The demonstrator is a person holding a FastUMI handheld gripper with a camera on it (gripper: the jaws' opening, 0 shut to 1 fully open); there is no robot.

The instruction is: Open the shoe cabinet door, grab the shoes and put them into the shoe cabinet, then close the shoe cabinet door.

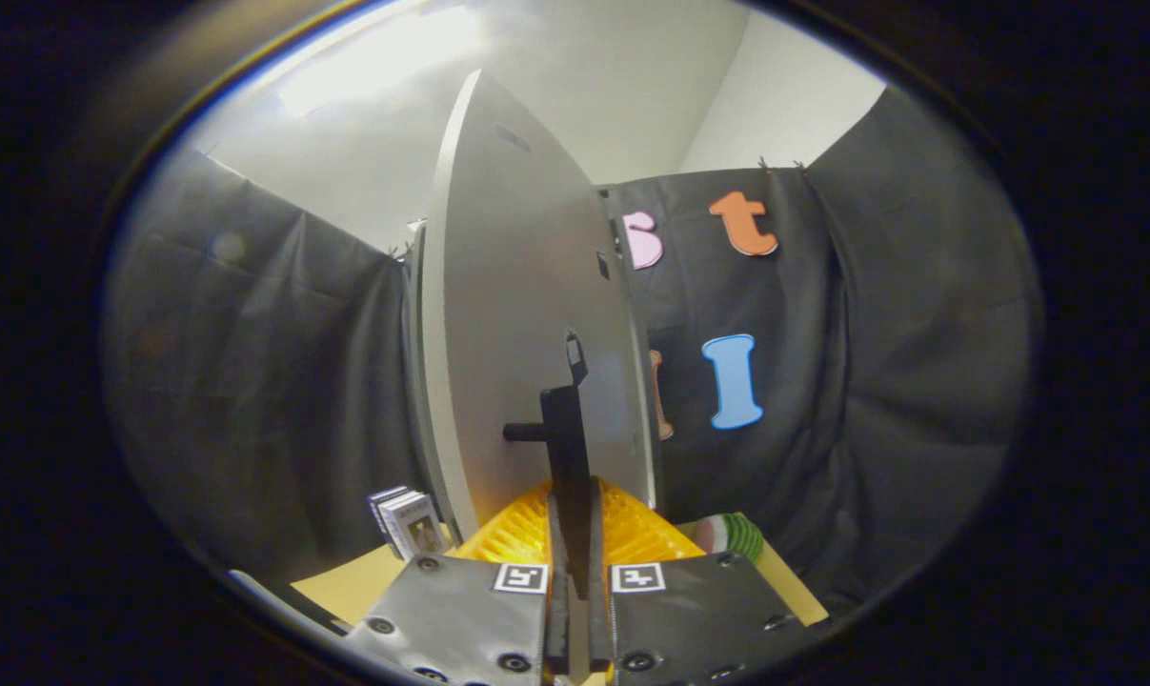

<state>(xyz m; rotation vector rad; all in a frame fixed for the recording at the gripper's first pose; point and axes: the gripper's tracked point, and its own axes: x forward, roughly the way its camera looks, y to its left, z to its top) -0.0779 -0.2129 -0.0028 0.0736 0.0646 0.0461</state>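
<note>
Clamping: gripper [575, 534] closed on the door handle [565, 448] | shoe cabinet door [527, 314] ajar, edge-on ahead

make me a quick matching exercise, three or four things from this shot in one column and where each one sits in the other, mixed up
Things:
1. door handle
2. cabinet door
3. small boxes
4. striped thing

Places:
A. low down, right of the fingers, by the black cloth
B. pinched between the gripper fingers
C. on the tan surface, left of the door's foot
D. standing tall just beyond the fingers, seen nearly edge-on

Pairs: 1-B, 2-D, 3-C, 4-A
</note>
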